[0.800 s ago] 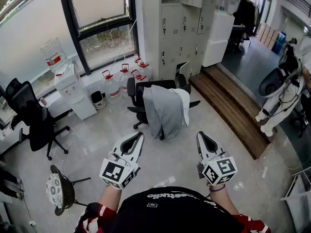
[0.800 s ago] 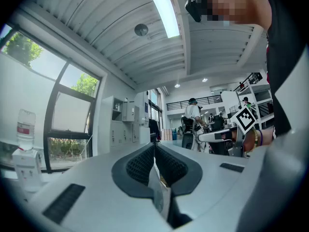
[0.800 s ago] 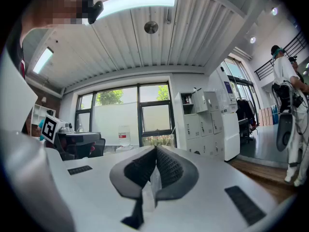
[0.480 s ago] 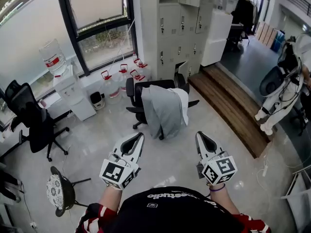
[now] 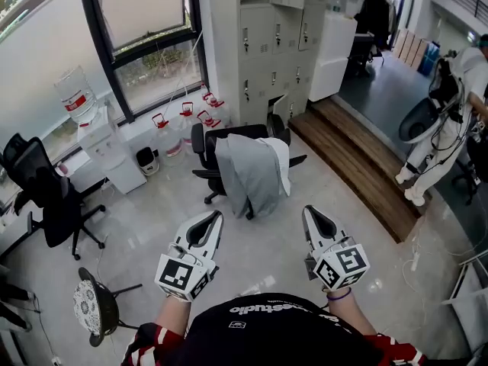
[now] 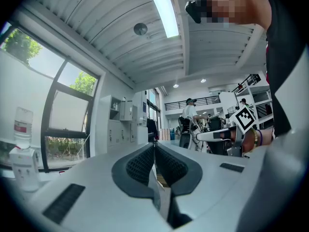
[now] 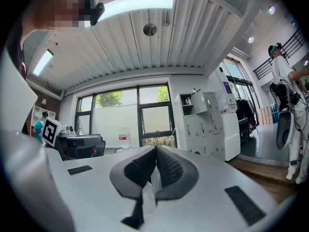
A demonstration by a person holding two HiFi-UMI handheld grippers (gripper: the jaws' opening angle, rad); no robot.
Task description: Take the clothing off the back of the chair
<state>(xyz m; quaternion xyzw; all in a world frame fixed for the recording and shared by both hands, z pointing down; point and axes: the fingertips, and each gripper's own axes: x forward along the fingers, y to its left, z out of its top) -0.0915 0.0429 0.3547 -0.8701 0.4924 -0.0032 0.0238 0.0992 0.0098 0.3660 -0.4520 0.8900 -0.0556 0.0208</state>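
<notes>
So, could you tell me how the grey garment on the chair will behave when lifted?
The grey garment hangs in soft folds, so it is probably floppy and light. A white garment shows at its edge and may drag along. The office chair, on a star base, might roll if tugged.

Soft grey cloth, that clothing [image 5: 248, 178], hanging matt over the black chair [image 5: 229, 133]. Floor [image 5: 145, 219] pale, polished, catching glare. Step [image 5: 358, 162] in brown wood planks. Left gripper [image 5: 217, 213] and right gripper [image 5: 306, 208]: smooth matt plastic, dark ribbed lining inside the jaws.
</notes>
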